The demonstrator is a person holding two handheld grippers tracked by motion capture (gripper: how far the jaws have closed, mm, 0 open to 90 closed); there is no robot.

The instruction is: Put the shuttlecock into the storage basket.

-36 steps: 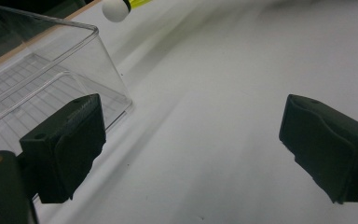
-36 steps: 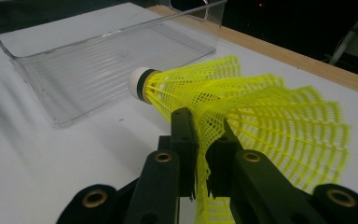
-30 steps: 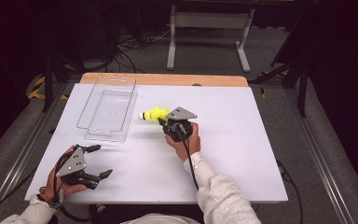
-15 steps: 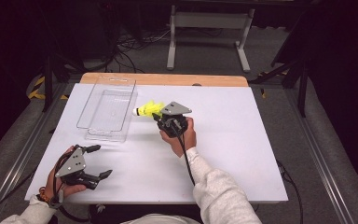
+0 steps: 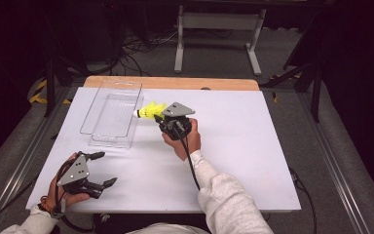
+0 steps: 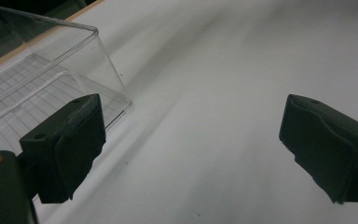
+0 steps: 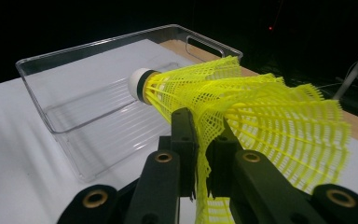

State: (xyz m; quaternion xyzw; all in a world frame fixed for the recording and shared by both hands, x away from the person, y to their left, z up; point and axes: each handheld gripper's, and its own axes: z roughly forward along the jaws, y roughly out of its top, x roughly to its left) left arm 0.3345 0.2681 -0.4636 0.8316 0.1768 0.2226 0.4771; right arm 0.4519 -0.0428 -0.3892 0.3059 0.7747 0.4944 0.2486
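A yellow shuttlecock [image 5: 151, 111] with a white cork tip hangs above the white table, just right of a clear plastic bin [image 5: 111, 117]. My right gripper [image 5: 161, 117] is shut on its mesh skirt; in the right gripper view the two jaws pinch the yellow shuttlecock [image 7: 242, 107] mesh, cork pointing toward the clear plastic bin [image 7: 74, 93]. My left gripper [image 5: 103, 169] rests near the table's front left corner, held in a hand, its jaws wide apart with nothing between them. In the left gripper view my left gripper [image 6: 191, 149] looks past the corner of the clear plastic bin [image 6: 42, 88].
The white table surface [image 5: 253, 141] stretches open to the right of my right hand. A wooden strip [image 5: 175, 83] runs along the table's far edge. Cables and a metal stand [image 5: 214, 29] lie on the floor beyond.
My right gripper has carried the shuttlecock up and a little to the left, closer to the bin's right wall. The left gripper has stayed where it was.
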